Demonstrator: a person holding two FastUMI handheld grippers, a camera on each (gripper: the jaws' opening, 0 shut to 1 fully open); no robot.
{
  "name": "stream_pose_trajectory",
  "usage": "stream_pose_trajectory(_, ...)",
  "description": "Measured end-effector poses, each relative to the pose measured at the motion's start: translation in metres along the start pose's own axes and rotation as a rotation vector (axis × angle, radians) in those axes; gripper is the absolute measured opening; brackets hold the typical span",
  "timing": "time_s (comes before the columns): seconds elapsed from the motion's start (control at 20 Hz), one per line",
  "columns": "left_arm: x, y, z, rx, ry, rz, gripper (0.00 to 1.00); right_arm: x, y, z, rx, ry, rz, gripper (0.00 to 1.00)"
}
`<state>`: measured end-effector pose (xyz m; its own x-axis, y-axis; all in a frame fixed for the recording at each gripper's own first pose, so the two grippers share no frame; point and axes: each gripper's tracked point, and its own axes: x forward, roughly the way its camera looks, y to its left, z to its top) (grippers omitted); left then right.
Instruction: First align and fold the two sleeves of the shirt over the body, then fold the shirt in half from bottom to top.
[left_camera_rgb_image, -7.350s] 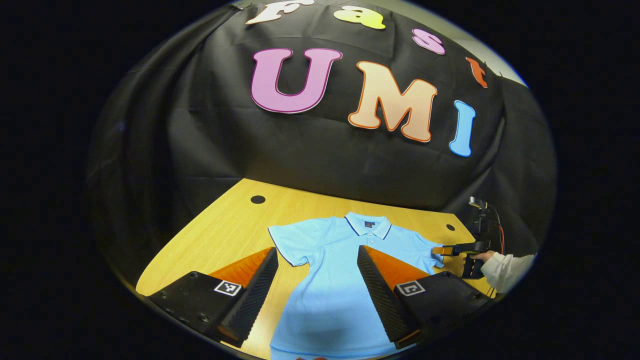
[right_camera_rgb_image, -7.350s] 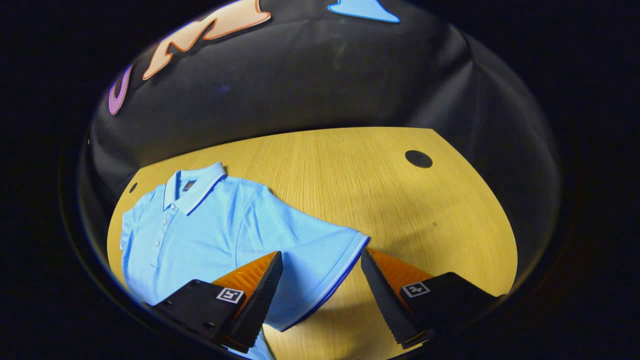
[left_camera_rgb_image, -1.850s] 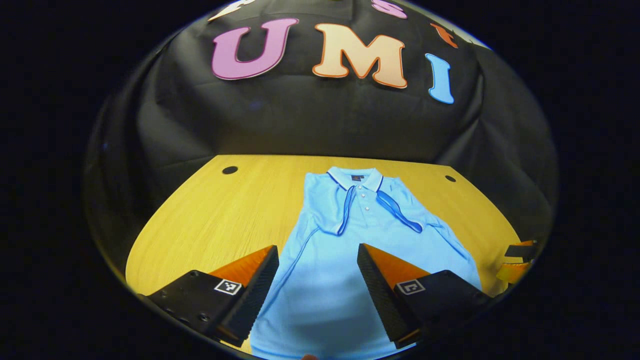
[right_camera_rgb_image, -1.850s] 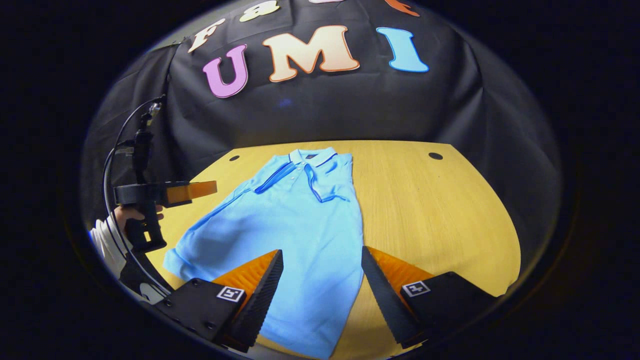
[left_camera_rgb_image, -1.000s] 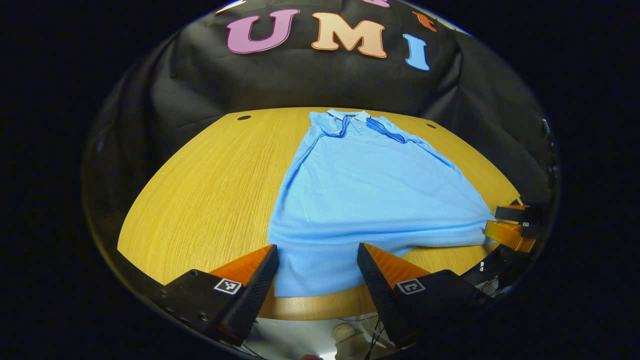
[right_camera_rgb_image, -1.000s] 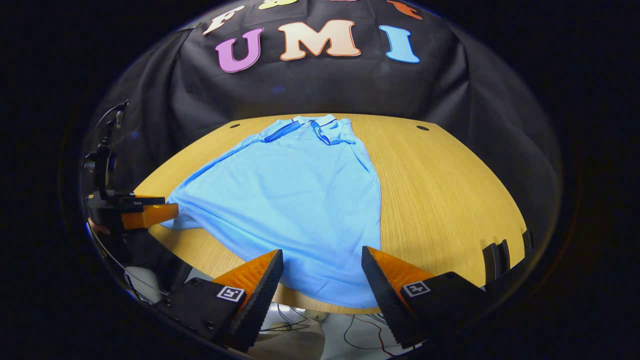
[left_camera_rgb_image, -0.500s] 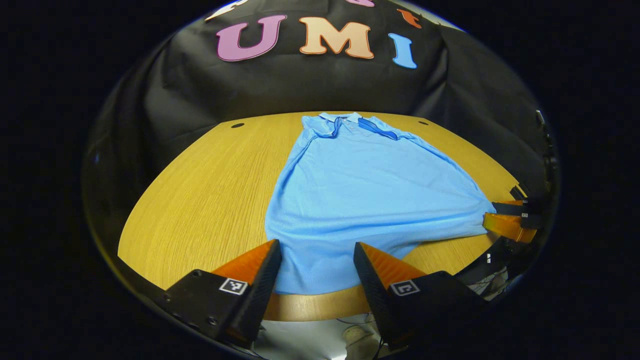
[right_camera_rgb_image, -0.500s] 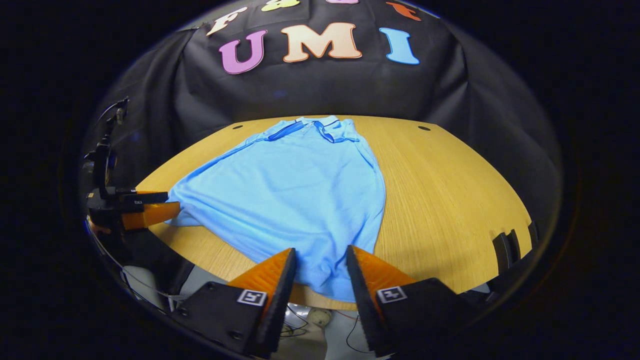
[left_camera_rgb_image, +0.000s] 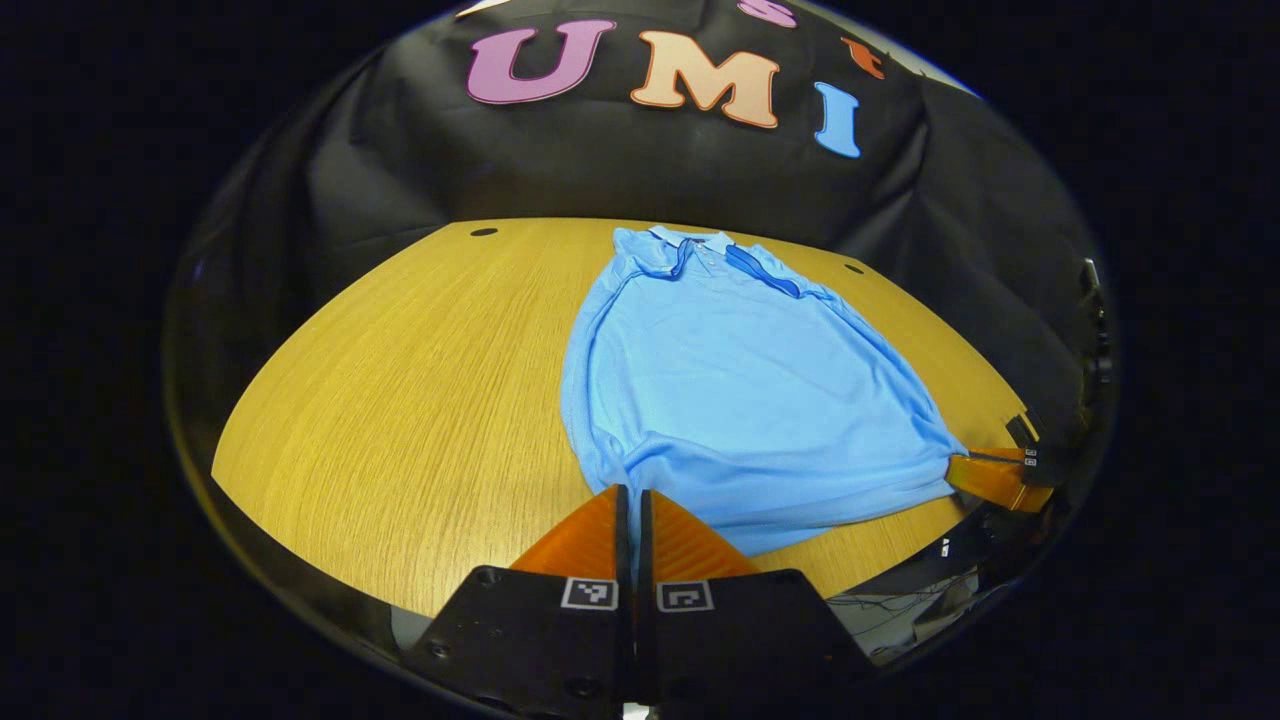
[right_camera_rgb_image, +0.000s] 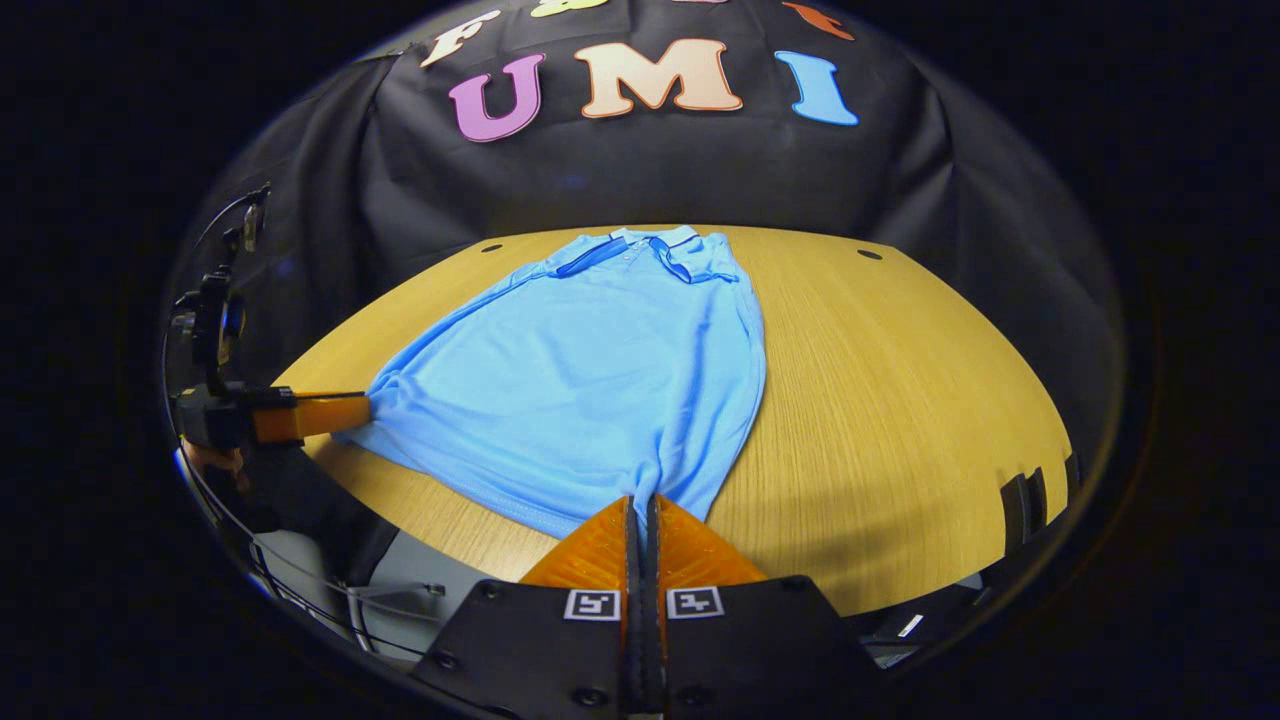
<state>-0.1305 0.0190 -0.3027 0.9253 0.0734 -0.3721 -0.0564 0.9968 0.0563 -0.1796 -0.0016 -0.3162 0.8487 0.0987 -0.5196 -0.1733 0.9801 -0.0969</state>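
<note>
The shirt (left_camera_rgb_image: 740, 380) lies flat along the desk (left_camera_rgb_image: 400, 400), collar (left_camera_rgb_image: 700, 243) far, hem near, both sleeves already laid over the chest. So it looks like the bottom-to-top fold is in hand. The left tool (left_camera_rgb_image: 630, 500) is pinched tight on the near left hem corner; the right tool (right_camera_rgb_image: 641, 510) is clamped on the near right corner. Next, I'd say: lift both corners evenly and carry them to the collar. Soft knit cloth, dark-trimmed sleeves, puckering at each grip; smooth wood-grain desk.
</note>
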Motion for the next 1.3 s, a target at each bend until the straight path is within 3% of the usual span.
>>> stream_pose_trajectory(0.25,-0.011,-0.005,0.036,0.012,-0.064,-0.007,0.0,-0.004,0.0,0.046,0.001,-0.07,-0.001,0.03)
stream_pose_trajectory(0.7,0.007,-0.004,0.148,0.01,-0.207,-0.04,0.0,0.019,-0.007,0.139,-0.031,-0.179,-0.02,0.02)
stream_pose_trajectory(1.3,0.115,0.001,0.28,-0.015,-0.286,0.007,0.0,0.135,-0.045,0.268,0.003,-0.244,0.0,0.0)
